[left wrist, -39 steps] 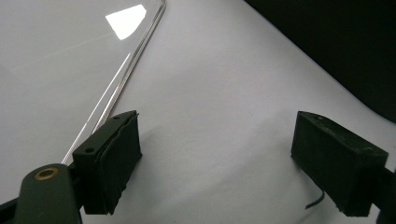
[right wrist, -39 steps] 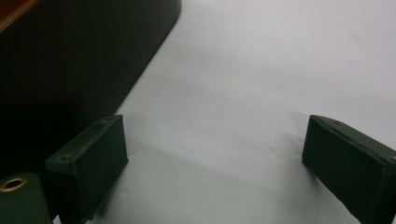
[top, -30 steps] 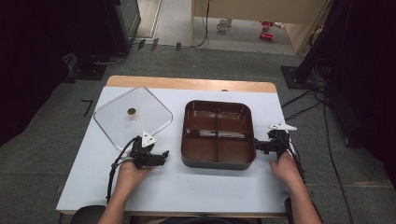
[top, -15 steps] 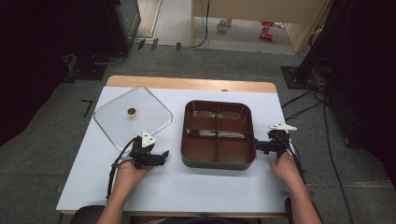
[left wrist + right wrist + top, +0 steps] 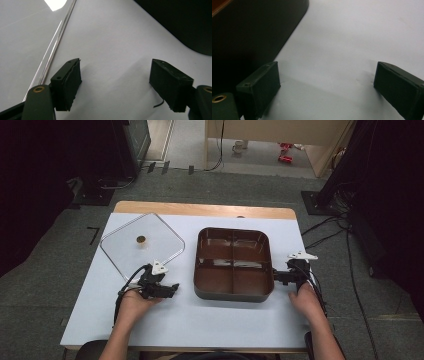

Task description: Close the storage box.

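A dark brown tray (image 5: 233,295) with four compartments sits at mid-table. A clear square lid (image 5: 150,257) with a small brown knob (image 5: 141,239) lies flat to its left. My left gripper (image 5: 174,290) rests on the table by the lid's near corner and points toward the tray. Its jaws have just been closing and stand open with nothing between them (image 5: 116,66); the lid's edge (image 5: 53,47) runs beside one jaw. My right gripper (image 5: 276,277) lies at the tray's right wall, open over bare table (image 5: 327,67), with the tray (image 5: 254,27) just beyond one jaw.
The white table cover (image 5: 210,325) ends at a wooden strip (image 5: 200,210) along the far edge. Cables trail from both grippers toward the person's forearms. Dark equipment stands on the floor around the table.
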Tool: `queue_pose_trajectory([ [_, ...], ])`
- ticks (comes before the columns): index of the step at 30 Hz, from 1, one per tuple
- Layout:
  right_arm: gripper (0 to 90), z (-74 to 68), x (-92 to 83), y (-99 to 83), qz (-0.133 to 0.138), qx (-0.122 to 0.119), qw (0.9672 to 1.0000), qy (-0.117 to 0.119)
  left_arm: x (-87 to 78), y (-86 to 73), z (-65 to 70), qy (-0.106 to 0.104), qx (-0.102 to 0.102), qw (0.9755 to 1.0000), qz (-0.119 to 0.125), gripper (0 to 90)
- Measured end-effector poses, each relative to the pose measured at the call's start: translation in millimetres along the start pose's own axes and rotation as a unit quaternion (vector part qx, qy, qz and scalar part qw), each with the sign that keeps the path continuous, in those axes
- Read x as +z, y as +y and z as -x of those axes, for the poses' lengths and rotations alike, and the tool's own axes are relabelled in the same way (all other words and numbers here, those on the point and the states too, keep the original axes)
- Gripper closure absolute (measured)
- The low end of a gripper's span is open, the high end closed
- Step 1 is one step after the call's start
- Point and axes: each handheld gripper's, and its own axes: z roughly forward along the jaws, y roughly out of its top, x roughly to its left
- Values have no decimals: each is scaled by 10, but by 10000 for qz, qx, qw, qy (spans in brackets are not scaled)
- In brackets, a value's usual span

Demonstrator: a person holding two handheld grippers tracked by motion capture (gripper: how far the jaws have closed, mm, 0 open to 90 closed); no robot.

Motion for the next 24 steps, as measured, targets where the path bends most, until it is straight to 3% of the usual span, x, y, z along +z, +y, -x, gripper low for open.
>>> queue_pose_trajectory([
  [1,60,0,0,0,0,0,10000,0,-13,-4,-12,15,13,10000,-3,313],
  [6,60,0,0,0,0,2,10000,2,-88,11,-28,157,256,9995,43,333],
  [9,60,0,0,0,0,0,10000,0,-104,40,-45,164,245,9996,32,335],
  [14,60,0,0,0,0,1,10000,1,-139,87,-78,-26,211,9997,80,409],
  [24,60,0,0,0,0,1,10000,1,-195,176,-114,-187,203,9993,267,429],
])
